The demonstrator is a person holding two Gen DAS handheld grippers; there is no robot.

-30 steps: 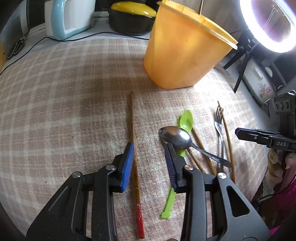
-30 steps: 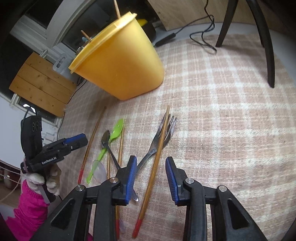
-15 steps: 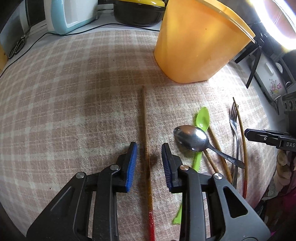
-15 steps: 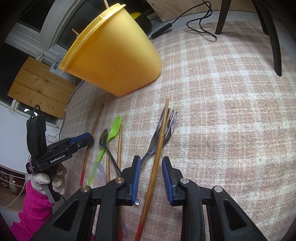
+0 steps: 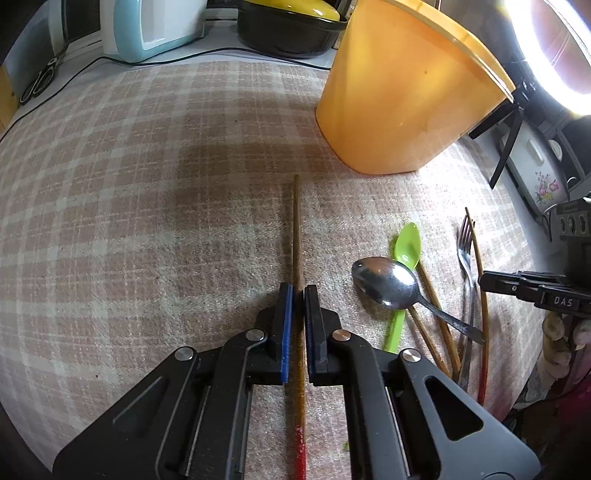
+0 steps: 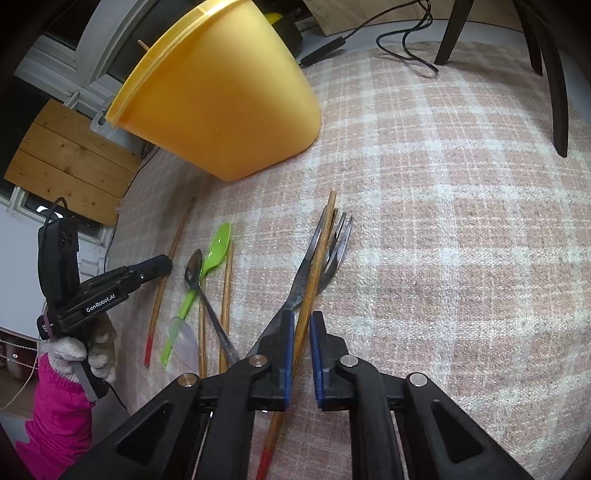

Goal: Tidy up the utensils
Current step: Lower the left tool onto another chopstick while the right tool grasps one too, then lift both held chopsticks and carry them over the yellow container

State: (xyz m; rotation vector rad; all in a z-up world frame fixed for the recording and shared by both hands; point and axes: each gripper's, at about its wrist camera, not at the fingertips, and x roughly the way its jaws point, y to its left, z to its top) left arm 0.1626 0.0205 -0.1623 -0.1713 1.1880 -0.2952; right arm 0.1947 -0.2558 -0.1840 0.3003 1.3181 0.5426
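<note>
A large orange tub [image 5: 402,99] stands on the checked cloth; it also shows in the right wrist view [image 6: 221,107]. My left gripper [image 5: 298,291] has its jaws nearly shut around a wooden chopstick [image 5: 296,229] with a red end that lies on the cloth. My right gripper [image 6: 302,319] has its jaws nearly shut around a second wooden chopstick [image 6: 319,254] lying over two metal forks [image 6: 336,247]. A steel spoon [image 5: 388,282], a green plastic spoon [image 5: 408,245] and more chopsticks [image 6: 226,295] lie between the grippers.
A black pot with a yellow lid [image 5: 288,22] and a pale blue appliance [image 5: 151,26] stand behind the cloth. A bright ring light [image 5: 554,48] on a black tripod stands at the right. Black chair legs [image 6: 554,74] and a cable [image 6: 406,29] are behind the right gripper.
Both grippers have moved forward and lower, and their jaws have closed in from open until each narrowly brackets its chopstick. The utensils on the cloth have not moved.
</note>
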